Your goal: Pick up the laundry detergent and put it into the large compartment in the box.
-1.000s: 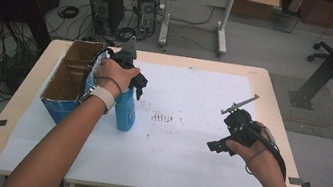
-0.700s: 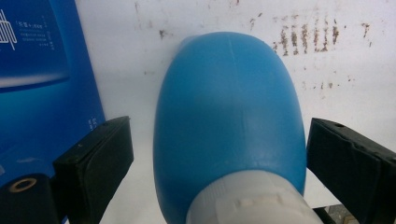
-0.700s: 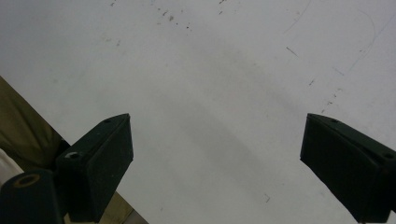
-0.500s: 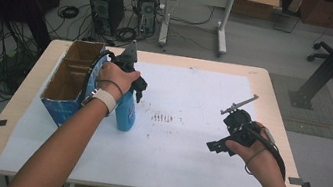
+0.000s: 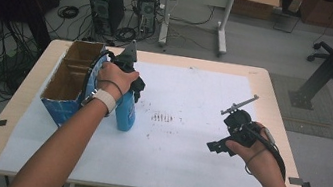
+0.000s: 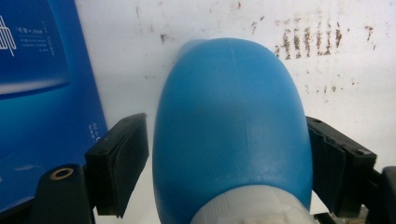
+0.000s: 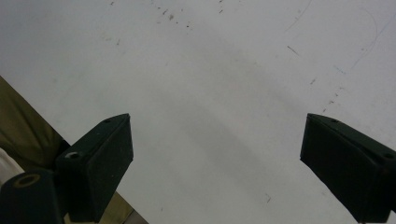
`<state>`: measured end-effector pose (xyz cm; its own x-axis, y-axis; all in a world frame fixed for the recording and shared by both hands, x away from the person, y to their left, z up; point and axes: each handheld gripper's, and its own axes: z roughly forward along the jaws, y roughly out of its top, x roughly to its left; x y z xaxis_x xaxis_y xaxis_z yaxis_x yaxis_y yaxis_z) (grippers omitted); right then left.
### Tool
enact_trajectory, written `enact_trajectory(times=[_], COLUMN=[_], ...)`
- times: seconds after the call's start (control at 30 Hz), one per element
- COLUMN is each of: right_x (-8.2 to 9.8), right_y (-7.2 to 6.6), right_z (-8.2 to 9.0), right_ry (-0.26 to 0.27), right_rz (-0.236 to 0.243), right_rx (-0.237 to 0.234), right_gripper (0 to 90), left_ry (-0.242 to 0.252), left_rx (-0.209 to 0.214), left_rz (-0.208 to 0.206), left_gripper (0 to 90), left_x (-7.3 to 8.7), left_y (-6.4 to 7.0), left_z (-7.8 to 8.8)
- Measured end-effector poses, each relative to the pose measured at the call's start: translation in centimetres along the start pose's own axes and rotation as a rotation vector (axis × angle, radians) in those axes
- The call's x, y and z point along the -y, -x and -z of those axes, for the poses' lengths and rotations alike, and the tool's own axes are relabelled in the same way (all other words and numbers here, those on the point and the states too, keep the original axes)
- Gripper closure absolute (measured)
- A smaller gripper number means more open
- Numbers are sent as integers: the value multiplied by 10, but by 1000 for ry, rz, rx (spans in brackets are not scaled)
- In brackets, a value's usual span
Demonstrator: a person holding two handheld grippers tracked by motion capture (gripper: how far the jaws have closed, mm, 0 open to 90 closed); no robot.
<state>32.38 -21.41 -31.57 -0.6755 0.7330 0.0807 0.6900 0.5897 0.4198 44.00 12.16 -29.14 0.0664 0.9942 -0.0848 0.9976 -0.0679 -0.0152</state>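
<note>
A blue plastic bottle (image 5: pixel 126 113) with a white cap stands upright on the white sheet (image 5: pixel 183 167), right beside a blue cardboard box (image 5: pixel 70 89). My left gripper (image 5: pixel 130 91) comes down over the bottle's top. In the left gripper view the bottle (image 6: pixel 231 121) sits between the jaws of my left gripper (image 6: pixel 226 140), which have just been closing. The right pad (image 6: pixel 334 158) is against the bottle's side, and a thin white gap shows at the left pad (image 6: pixel 121 158). My right gripper (image 5: pixel 219 145) hovers over the sheet at the right, wide open and holding nothing (image 7: pixel 219 140).
The open-topped box (image 6: pixel 37 93) stands close on the bottle's left. Dark smudge marks (image 5: pixel 163 118) dot the sheet to the right of the bottle. The wooden table edge (image 7: pixel 18 130) lies near my right gripper. Beyond the table are a computer tower (image 5: pixel 104 8), cables and a desk.
The left gripper's jaws have narrowed around the bottle's top. Both hands and the bottle have stayed where they were.
</note>
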Motion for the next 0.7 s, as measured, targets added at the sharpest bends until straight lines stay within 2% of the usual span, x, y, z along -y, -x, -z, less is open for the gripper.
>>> enact_trajectory(times=[0.57,0.7], right_x=[2,2], right_y=[1,1], right_z=[0,0], right_ry=[1,3], right_rz=[-2,-3], right_rx=[-1,0], right_gripper=[94,94], left_ry=[11,14], left_rx=[1,1], left_rz=[-10,-7], left_gripper=[352,354], left_x=[1,1], left_y=[2,2], left_z=[1,1])
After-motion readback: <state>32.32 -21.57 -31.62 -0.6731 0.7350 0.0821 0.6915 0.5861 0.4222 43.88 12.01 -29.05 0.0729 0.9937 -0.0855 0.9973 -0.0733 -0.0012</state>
